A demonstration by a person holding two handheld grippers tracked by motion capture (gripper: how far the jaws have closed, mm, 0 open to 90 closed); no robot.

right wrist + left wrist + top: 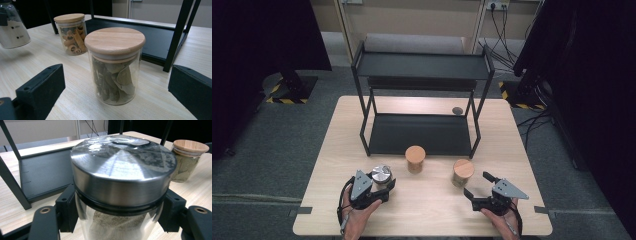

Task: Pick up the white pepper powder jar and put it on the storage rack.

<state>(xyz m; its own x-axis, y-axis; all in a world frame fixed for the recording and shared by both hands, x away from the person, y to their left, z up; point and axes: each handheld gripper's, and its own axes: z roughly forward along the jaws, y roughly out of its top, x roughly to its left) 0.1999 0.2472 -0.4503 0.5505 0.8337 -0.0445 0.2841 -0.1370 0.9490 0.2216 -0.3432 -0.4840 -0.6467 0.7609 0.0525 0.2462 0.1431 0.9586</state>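
The light wooden table (pixel 422 200) is being viewed from above, facing forward. The silver-lidded glass jar (pixel 120 185) is being filmed very closely, the wooden-lidded leaf-filled glass jar (pixel 115 65) from slightly farther; the black metal two-tier shelf (pixel 422 100) is being shared by all views.

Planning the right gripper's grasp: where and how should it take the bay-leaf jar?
Grip the bay-leaf jar on its straight glass wall, below the wooden lid, which overhangs and may lift off. Come level from the person's side, where the open right gripper already faces it. The jar stands upright, apart from the cinnamon jar and the shelf's post, so both jaws likely have room.
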